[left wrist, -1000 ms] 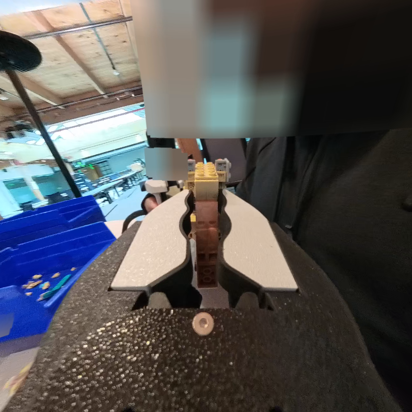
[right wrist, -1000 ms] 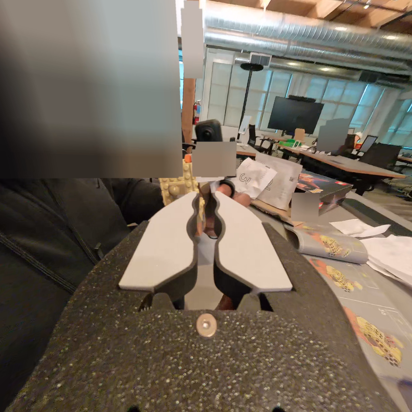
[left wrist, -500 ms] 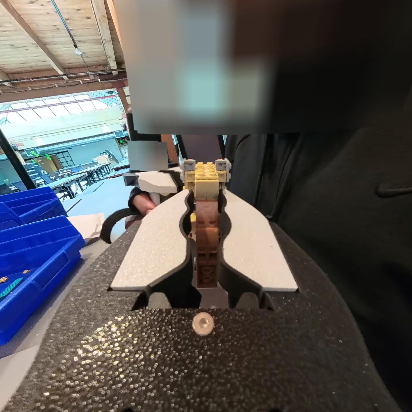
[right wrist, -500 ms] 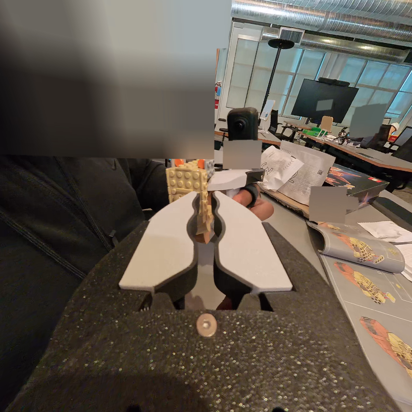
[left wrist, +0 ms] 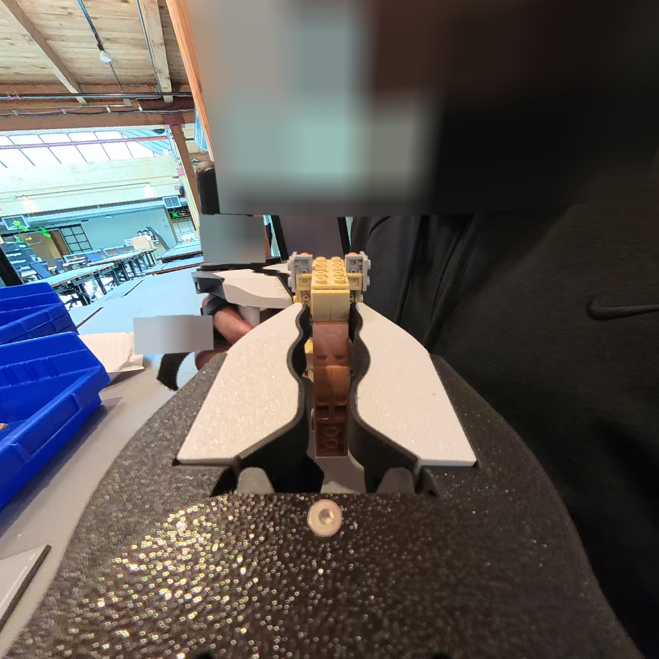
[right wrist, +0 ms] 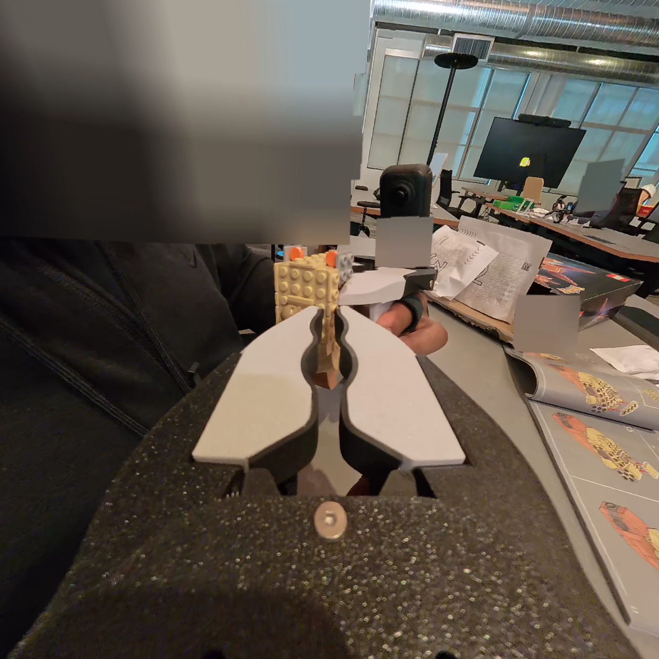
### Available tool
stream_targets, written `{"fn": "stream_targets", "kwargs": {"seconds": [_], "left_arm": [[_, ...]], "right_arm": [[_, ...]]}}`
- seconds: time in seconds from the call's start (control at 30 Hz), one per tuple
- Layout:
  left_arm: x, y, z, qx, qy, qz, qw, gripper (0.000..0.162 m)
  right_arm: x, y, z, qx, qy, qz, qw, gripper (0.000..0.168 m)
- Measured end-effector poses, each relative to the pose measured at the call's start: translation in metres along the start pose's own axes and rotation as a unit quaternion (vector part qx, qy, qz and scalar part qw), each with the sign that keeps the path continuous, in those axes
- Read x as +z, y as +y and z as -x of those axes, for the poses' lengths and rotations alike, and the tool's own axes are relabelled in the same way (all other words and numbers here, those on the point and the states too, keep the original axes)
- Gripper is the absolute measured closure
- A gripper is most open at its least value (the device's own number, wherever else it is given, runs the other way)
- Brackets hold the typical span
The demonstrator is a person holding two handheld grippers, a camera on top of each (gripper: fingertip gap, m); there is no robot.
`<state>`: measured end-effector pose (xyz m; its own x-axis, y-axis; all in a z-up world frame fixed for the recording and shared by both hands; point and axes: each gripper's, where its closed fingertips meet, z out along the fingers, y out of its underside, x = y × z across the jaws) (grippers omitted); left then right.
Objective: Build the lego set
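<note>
Both claws clamp one lego model [left wrist: 330,360]: the left gripper [left wrist: 330,310] pinches its brown stem below the tan studded top, while the right gripper [right wrist: 330,315] nips the tan edge from the other side. Blue bins [left wrist: 42,378] sit far left, an instruction booklet [right wrist: 585,403] lies right on the grey table [right wrist: 474,360].

Daylight is coming through tall windows [right wrist: 420,117] behind a dark screen [right wrist: 527,149] and rows of desks [right wrist: 570,228]. Silver ducts [right wrist: 517,21] are running overhead. Wooden ceiling beams [left wrist: 71,42] are showing above a skylight [left wrist: 85,149] and blue bins [left wrist: 42,374].
</note>
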<state>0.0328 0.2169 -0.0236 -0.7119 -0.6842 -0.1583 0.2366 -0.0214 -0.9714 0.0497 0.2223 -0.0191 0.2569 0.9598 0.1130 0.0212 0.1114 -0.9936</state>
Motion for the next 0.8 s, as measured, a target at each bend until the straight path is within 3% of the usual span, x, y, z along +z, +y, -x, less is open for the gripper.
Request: {"fn": "stream_targets", "kwargs": {"seconds": [0.57, 0.8], "left_arm": [[-0.002, -0.001, 0.002, -0.003, -0.011, -0.003, 1.0, 0.141], [-0.013, -0.027, 0.009, -0.029, -0.025, -0.106, 0.994, 0.141]], "right_arm": [[0.0, 0.007, -0.004, 0.02, 0.022, 0.013, 0.999, 0.164], [0.002, -0.007, -0.013, 0.043, 0.042, -0.038, 0.998, 0.163]]}}
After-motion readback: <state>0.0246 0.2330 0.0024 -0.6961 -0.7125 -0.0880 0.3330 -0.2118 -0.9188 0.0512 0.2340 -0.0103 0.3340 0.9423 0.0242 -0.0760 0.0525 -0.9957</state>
